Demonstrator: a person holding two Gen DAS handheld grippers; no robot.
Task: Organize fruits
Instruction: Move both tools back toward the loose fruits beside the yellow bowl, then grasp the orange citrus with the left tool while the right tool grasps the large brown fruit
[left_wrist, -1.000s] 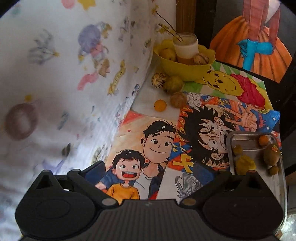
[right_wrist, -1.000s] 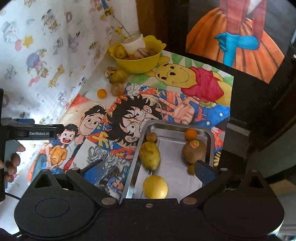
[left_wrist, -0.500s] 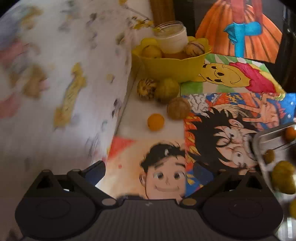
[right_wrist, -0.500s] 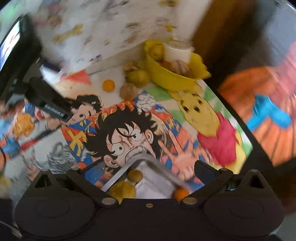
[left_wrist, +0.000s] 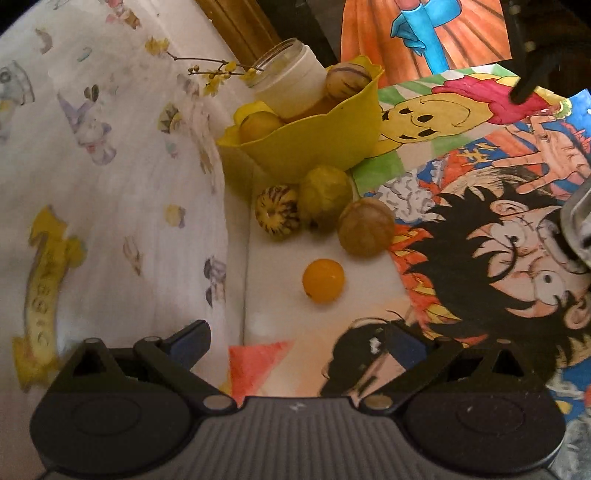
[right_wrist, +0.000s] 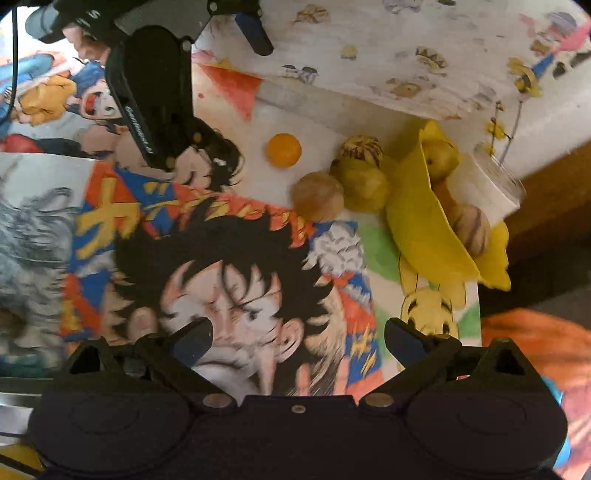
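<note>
From the left wrist I see my left hand-held gripper (left_wrist: 299, 341) spread wide and empty, tilted down over a smooth orange fruit (left_wrist: 323, 280) on the white worktop (left_wrist: 365, 280), near a ribbed yellow plastic bowl (left_wrist: 314, 144). From the right wrist, my right hand-held gripper (right_wrist: 299, 341), wide with nothing between its jaws, has just narrowed slightly above the cartoon-printed mat (right_wrist: 229, 258); the other gripper's label is too blurred to read.

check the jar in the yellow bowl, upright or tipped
Tipped: the jar leans on the fruits in the bowl, mouth angled up and sideways.
</note>
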